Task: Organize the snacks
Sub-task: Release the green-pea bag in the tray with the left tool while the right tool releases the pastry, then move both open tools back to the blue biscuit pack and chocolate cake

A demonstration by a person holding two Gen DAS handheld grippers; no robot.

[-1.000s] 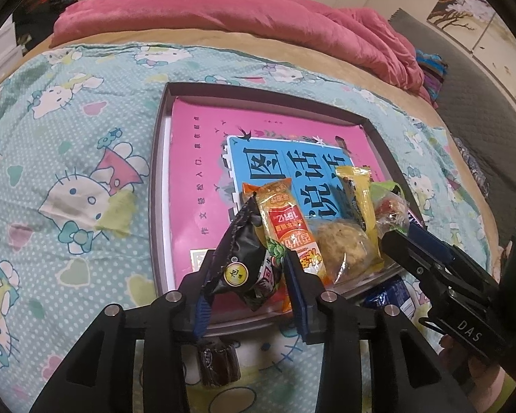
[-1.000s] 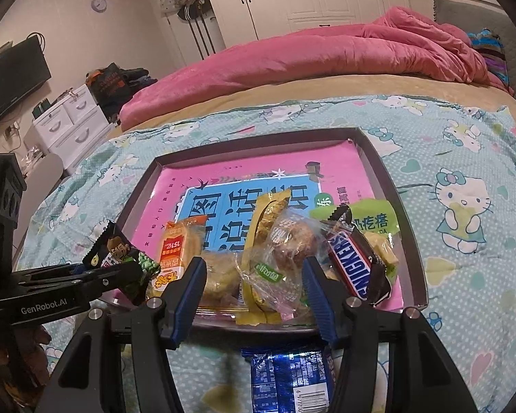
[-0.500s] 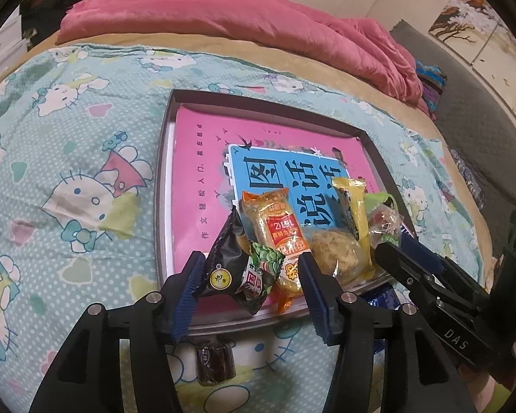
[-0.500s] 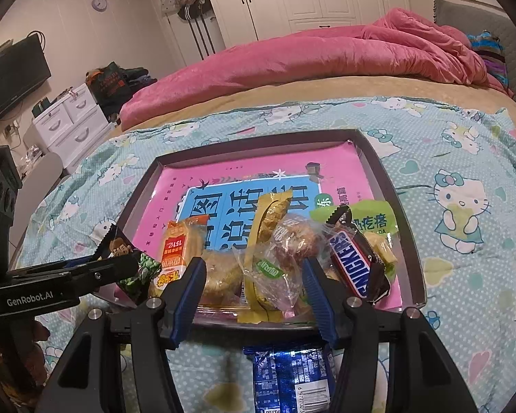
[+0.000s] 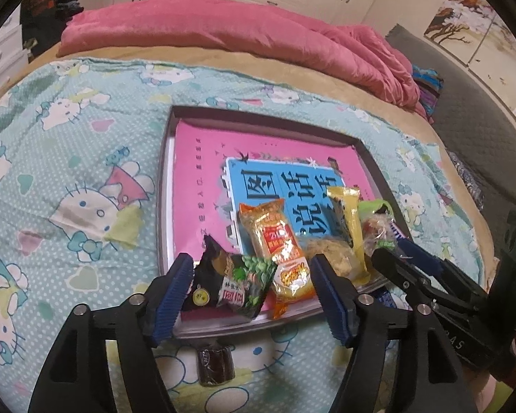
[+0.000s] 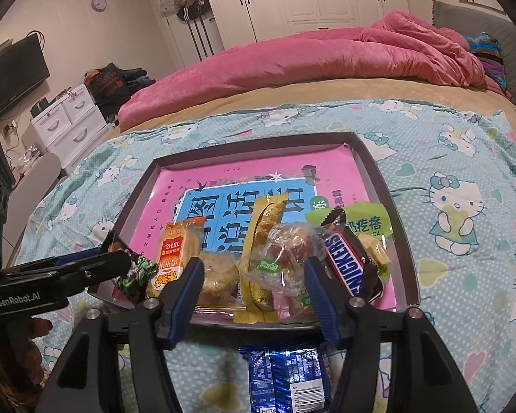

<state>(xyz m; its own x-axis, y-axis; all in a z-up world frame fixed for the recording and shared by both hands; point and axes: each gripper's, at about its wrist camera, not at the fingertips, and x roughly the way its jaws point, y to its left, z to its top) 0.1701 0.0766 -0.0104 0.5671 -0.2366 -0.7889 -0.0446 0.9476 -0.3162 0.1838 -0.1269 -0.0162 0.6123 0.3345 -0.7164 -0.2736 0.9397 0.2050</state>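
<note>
Black packet (image 5: pixel 232 284) lies at the tray's (image 5: pixel 165 186) near-left corner, between the left gripper's (image 5: pixel 251 296) opening jaws, pads off it. Best lift straight back without snagging foil. Right gripper (image 6: pixel 253 296), also opening, holds nothing; blue packet (image 6: pixel 285 378) waits below.

Dim warm indoor light; fisheye-warped edges, slight blur.

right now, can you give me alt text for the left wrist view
The left gripper, its jaws opening, hangs over a black and green snack packet lying in a dark tray on a cartoon-cat bedsheet. An orange packet and more wrapped snacks sit beside it; the right gripper reaches in from the right.
</note>
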